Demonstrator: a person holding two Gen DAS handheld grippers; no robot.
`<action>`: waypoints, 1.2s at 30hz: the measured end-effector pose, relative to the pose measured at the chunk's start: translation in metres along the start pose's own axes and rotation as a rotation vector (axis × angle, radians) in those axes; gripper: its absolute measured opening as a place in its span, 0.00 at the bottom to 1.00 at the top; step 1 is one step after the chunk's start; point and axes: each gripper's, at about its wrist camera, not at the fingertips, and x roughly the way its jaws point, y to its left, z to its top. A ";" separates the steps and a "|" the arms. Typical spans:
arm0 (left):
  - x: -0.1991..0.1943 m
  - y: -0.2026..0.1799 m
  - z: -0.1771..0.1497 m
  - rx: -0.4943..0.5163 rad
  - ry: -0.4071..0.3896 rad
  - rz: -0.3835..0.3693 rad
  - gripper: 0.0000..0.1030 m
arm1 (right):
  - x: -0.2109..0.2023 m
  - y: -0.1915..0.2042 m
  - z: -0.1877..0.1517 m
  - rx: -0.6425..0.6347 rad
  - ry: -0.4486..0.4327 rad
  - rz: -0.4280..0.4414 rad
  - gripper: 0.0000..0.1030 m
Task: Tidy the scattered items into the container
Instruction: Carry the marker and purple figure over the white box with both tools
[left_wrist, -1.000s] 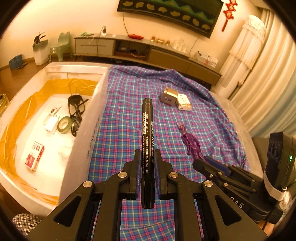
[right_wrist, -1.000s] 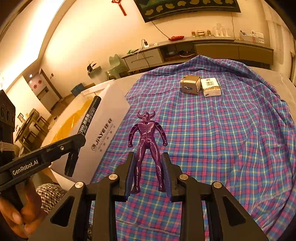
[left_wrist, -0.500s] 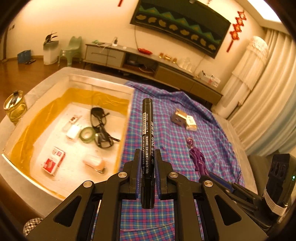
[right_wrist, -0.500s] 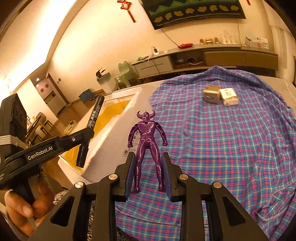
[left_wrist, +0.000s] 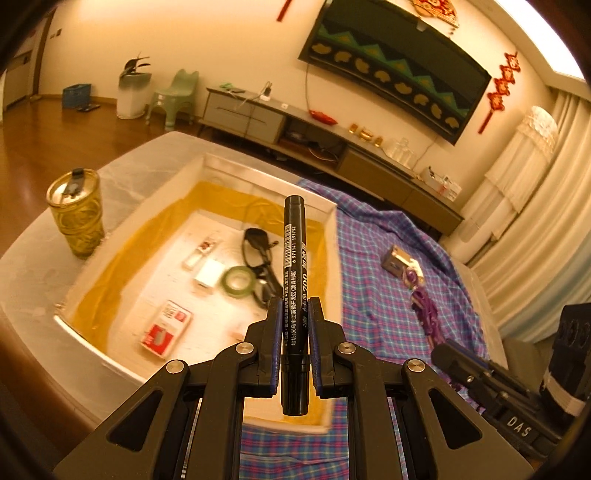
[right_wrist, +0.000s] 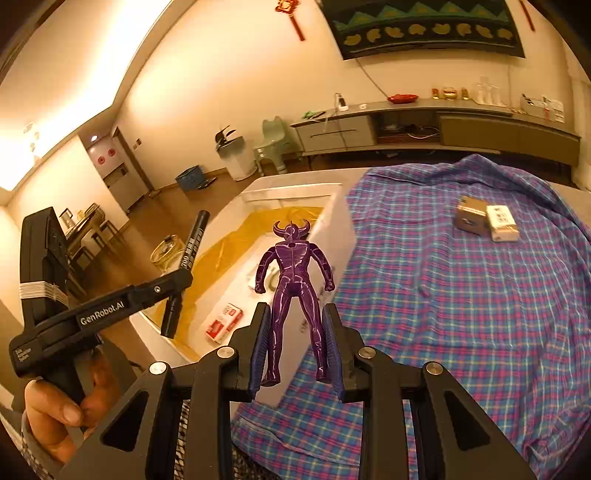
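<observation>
Since a second ago you have carried both tools leftward, so the white container (left_wrist: 334, 221) that sat off to the side now lies under your left tool (left_wrist: 293, 334), and its yellow-lined floor shows in full. That left tool is clamped tight on a black marker (left_wrist: 293, 266), gripped near its lower end, the cap pointing up and forward over the container's interior. Your right tool (right_wrist: 295, 347) is partly closed on the legs of a purple horned figure (right_wrist: 293, 269), which stands upright between the pads above the container's near wall and the plaid cloth (right_wrist: 461, 314). Both tools tilt downward. Your left hand (right_wrist: 55, 413) wraps the handle, fingers curled. Inside the container lie sunglasses (left_wrist: 258, 254), a green tape roll (left_wrist: 238, 281) and a red-and-white box (left_wrist: 166, 328). On the cloth, well apart, two small boxes (right_wrist: 485, 221) touch each other. A gold tumbler (left_wrist: 75, 216) stands on the tabletop beside the container.
</observation>
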 end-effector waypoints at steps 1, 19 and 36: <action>0.000 0.004 0.001 -0.003 0.003 0.001 0.13 | 0.002 0.004 0.002 -0.007 0.002 0.001 0.29; 0.001 0.068 0.035 -0.067 0.017 0.040 0.13 | 0.056 0.060 0.039 -0.169 0.062 0.007 0.29; 0.044 0.066 0.041 -0.045 0.179 -0.014 0.13 | 0.135 0.061 0.087 -0.275 0.191 -0.061 0.29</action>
